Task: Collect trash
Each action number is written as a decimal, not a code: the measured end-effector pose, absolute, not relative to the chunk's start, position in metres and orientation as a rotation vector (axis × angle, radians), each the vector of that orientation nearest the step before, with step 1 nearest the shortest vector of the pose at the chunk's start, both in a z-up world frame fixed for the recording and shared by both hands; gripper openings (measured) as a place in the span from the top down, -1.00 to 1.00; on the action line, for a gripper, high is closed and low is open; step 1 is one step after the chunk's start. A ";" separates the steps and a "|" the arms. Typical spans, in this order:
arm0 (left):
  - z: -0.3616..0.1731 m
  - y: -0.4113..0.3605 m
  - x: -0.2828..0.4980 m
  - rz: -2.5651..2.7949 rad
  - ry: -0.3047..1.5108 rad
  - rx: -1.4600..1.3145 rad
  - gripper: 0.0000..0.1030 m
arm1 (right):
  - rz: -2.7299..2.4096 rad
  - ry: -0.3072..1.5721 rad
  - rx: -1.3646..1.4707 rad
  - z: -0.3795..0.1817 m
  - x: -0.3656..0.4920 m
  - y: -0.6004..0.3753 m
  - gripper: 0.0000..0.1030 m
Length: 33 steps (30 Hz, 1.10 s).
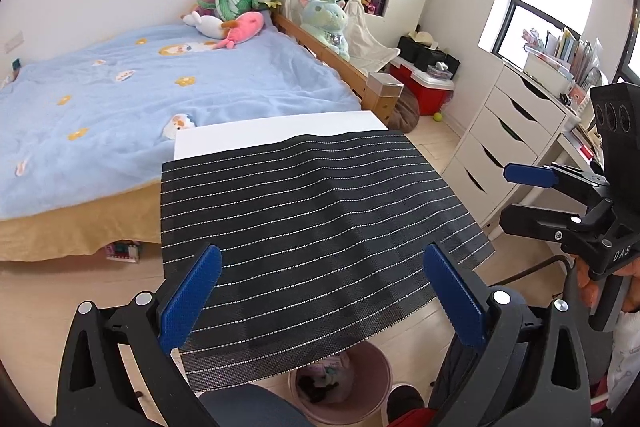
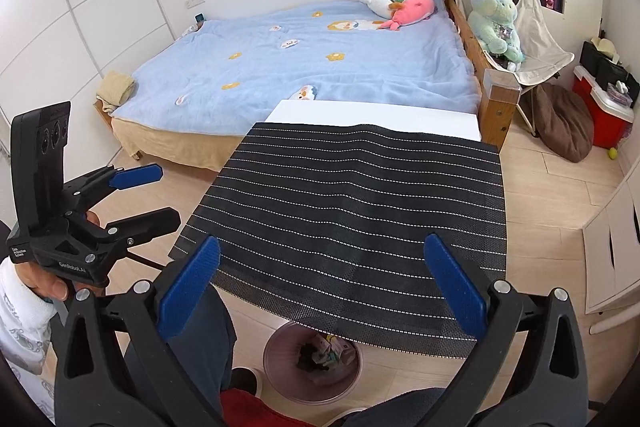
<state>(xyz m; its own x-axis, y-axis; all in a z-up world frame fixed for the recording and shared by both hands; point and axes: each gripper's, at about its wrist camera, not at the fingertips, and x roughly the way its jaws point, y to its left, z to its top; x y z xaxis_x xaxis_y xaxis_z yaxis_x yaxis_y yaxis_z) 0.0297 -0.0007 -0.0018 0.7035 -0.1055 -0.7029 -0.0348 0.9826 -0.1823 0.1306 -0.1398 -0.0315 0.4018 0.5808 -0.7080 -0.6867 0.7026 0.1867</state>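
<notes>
A pink trash bin (image 1: 372, 367) stands on the floor under the near edge of the table, with crumpled wrappers inside; it also shows in the right wrist view (image 2: 280, 375). A black striped mat (image 1: 312, 227) covers the small white table (image 1: 280, 131), and no trash shows on it. My left gripper (image 1: 320, 291) is open and empty above the mat's near edge. My right gripper (image 2: 320, 291) is open and empty, also above the mat (image 2: 360, 211). Each gripper shows in the other's view: the right gripper (image 1: 532, 199) and the left gripper (image 2: 148, 195).
A bed with a blue blanket (image 1: 160, 87) and plush toys lies behind the table. A white drawer unit (image 1: 508, 139) stands to the right, with a red cooler (image 1: 428, 95) and a brown cushion (image 2: 564, 123) near it. The person's legs are beside the bin.
</notes>
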 end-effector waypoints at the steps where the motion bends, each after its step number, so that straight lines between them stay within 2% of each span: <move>1: -0.002 -0.001 0.030 -0.039 0.791 -0.187 -0.88 | 0.804 0.834 -0.142 -0.031 0.131 -0.140 -0.94; 33: -0.001 0.001 0.030 -0.039 0.788 -0.187 -0.88 | 0.803 0.840 -0.147 -0.035 0.132 -0.140 -0.94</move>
<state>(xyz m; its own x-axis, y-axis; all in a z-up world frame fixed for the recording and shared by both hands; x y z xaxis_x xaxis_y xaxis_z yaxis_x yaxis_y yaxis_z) 0.0298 0.0008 -0.0011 0.7057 -0.1048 -0.7007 -0.0347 0.9827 -0.1820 0.1317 -0.1402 -0.0350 0.3986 0.5766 -0.7132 -0.6867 0.7031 0.1847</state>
